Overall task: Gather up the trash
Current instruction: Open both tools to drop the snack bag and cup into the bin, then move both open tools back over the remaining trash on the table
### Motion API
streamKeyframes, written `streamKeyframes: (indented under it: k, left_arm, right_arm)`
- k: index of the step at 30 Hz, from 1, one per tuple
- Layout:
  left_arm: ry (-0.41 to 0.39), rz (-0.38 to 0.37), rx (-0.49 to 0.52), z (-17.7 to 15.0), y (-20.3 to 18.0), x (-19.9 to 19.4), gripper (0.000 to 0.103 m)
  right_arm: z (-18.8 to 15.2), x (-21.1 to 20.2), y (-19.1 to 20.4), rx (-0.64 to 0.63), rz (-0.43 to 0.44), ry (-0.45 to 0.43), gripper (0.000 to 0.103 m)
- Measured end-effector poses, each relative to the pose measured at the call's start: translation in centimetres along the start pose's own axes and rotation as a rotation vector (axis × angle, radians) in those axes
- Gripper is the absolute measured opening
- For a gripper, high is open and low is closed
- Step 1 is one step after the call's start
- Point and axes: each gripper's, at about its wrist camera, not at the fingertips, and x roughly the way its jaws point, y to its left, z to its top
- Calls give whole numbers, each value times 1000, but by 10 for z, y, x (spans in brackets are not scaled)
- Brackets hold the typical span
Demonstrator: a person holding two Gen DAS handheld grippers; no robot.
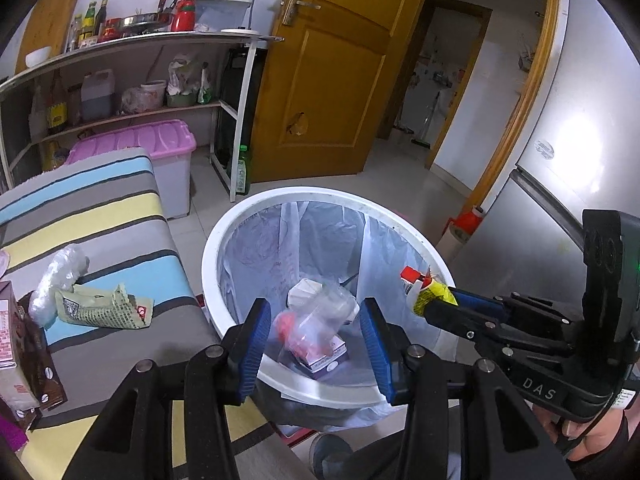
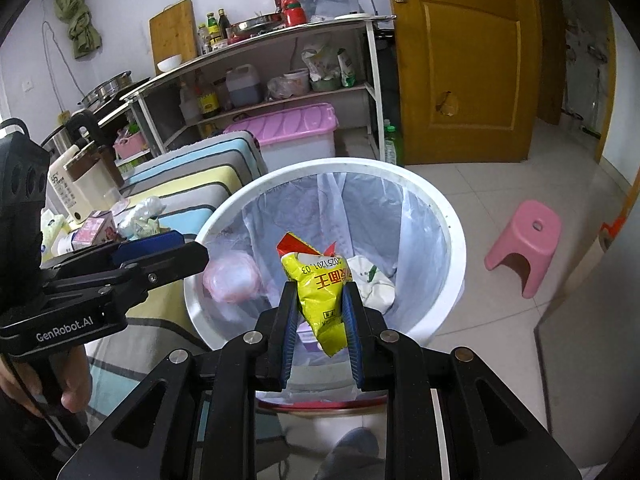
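Right claw clamped on yellow snack wrapper, held above white trash bin; blue pads pressing both sides. Wrapper printed "2025.12.01.03" plus red Chinese characters, red torn corner at top. Left claw spread wide, gripping nothing, hovering over near rim of bin. Clear plastic bag with red contents seen between its pads, apparently lying on a small box down in the liner. "DAS" on right gripper body, "GenRobot.AI" on left. Green crumpled packet and clear wad on striped worktop, left of bin. Pink stool on floor, right.
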Motion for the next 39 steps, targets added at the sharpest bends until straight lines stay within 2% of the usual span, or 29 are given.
streamKeyframes:
  k: [5,8,19,28,36,39]
  left_arm:
    - [-3,-11,-6,0,2,0,48]
    - [-8,-15,-11,0,3,-2,49]
    - [-48,0,-42,-9,10,-32,49]
    - [-97,92,-86,-30,27,-75,49]
    - [-128,186,-133,-51,50,-110,49]
    - [-134,222,-148,-58,59,-121,49]
  right_arm:
    - [-1,-1,1,-1,-6,-6,25]
    - [-1,-4,1,-2,-7,-13,30]
    - [-2,-22,13,-6,21,-47,30]
    - [-9,-36,48,-40,98,-71,30]
    - [-16,-35,77,-72,163,-57,31]
    - [-19,-33,89,-91,187,-48,41]
